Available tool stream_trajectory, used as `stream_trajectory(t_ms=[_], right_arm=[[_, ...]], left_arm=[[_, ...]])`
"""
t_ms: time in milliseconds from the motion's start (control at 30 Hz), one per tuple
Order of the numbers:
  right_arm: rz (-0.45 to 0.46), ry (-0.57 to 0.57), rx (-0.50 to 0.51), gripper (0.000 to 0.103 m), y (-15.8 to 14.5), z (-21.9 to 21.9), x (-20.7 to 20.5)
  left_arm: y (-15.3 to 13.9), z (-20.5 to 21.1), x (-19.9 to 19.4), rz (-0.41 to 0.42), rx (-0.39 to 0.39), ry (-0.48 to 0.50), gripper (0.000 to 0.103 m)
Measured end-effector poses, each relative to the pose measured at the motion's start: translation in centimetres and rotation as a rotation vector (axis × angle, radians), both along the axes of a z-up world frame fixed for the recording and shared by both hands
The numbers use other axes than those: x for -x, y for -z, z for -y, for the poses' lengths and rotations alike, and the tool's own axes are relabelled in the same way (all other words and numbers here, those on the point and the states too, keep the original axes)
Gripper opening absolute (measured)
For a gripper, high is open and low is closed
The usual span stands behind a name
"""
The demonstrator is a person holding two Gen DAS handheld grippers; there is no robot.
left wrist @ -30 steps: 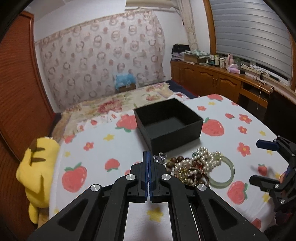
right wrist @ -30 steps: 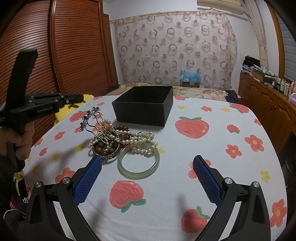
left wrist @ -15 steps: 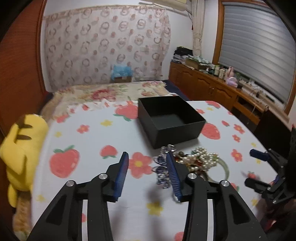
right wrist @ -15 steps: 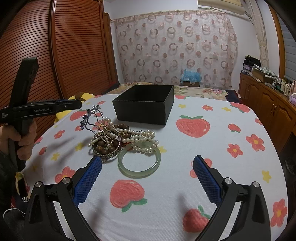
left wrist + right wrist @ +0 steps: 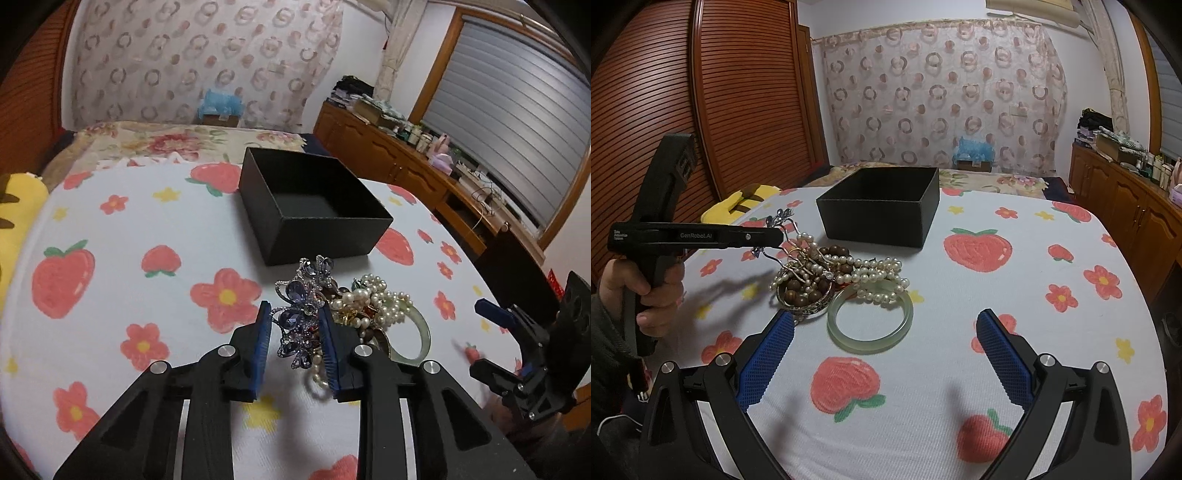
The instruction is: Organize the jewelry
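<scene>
On a strawberry-print table (image 5: 1015,288), an open black box (image 5: 882,210) stands just behind a heap of jewelry. The right tongs (image 5: 884,354) hover spread wide before a green bangle (image 5: 870,325); the left tongs (image 5: 295,339) are closing around a purple crystal hairpiece (image 5: 301,314) beside tangled pearls (image 5: 373,299).

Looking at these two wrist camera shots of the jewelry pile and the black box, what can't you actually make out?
- Left gripper, closing around the purple brooch: pad contact unclear in either view.
- Black box: floor hidden by its front wall in the right wrist view.
- Jade bangle: partly covered by pearls and a finger, left wrist view.
- Yellow plush toy: cut off by the left edge.
</scene>
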State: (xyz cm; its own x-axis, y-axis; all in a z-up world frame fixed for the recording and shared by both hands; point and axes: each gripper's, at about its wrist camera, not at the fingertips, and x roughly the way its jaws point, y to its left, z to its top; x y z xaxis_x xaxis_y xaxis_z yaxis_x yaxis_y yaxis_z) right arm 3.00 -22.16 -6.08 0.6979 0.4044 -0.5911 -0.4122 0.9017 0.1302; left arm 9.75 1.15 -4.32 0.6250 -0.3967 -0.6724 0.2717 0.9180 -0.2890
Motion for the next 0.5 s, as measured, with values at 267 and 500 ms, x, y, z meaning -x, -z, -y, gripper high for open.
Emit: stream_trajectory(t_ms=[267, 500], right_arm=[[-0.002, -0.003, 0.005, 0.1, 0.2, -0.4, 0.2], [0.0, -0.009, 0.008, 0.1, 0.0, -0.4, 0.0]], left_arm=[[-4.1, 2.7, 2.8, 0.181, -0.186, -0.017, 0.023], [-5.7, 4.1, 3.3, 0.251, -0.33, -0.037, 0.023]])
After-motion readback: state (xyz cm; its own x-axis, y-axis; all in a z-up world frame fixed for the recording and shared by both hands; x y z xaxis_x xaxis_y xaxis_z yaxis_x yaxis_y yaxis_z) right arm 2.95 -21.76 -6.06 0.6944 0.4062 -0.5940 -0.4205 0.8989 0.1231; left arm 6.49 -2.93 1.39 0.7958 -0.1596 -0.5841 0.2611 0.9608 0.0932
